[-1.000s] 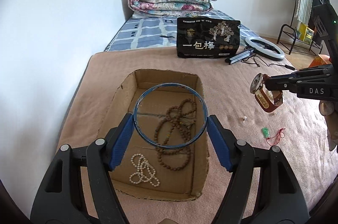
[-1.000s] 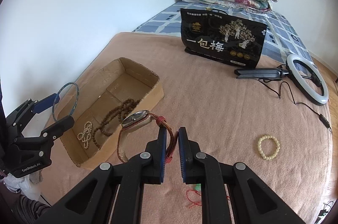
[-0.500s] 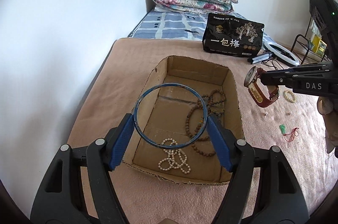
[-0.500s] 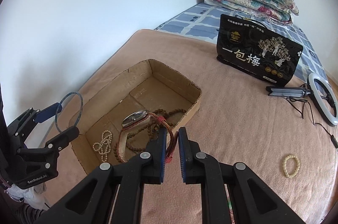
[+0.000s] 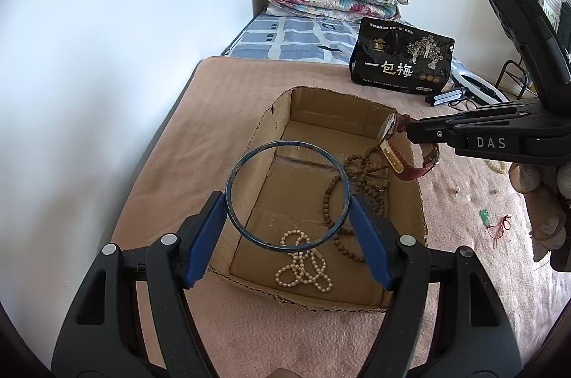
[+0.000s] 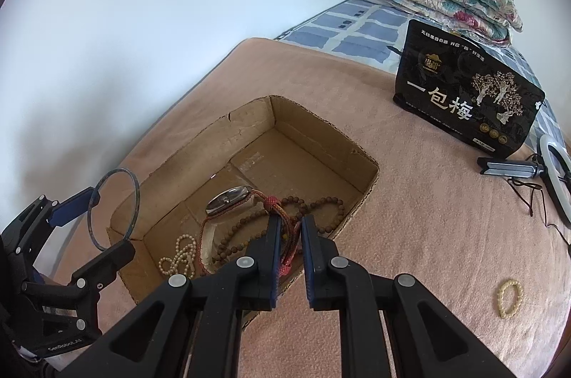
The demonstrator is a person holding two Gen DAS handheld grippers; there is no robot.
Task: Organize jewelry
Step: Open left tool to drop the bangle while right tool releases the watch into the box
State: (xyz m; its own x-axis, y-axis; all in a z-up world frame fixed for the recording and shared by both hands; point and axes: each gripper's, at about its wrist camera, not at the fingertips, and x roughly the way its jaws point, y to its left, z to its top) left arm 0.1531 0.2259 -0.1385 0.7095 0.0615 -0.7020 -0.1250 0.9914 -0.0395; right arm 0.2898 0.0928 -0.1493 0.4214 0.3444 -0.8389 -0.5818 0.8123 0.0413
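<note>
Left gripper [image 5: 288,217] has its blue pads pressed wide apart on a thin dark-blue bangle [image 5: 287,195], scuffed and upright, held over the near-left part of the cardboard box [image 5: 274,124]. Right gripper [image 6: 289,228] is clamped nearly shut on a watch [image 6: 230,204]: oval metal face, red woven strap with a knot, pale lining on the loop that hangs down. It hangs over the box's right side, above the brown beads [image 5: 360,185]. Those beads lie in loose loops on the box floor; a white pearl strand [image 5: 303,265] is bunched at the near end.

Out on the pink blanket [image 6: 410,199] sit a small pearl bracelet [image 6: 509,299] and, in the left view, a green charm on red cord [image 5: 494,223], too small to read in detail. The strap where the right pads bite is mostly covered by them. The hand [image 5: 539,199] behind the right gripper is cut off at the frame edge. The bangle's lower rim hides part of the pearls.
</note>
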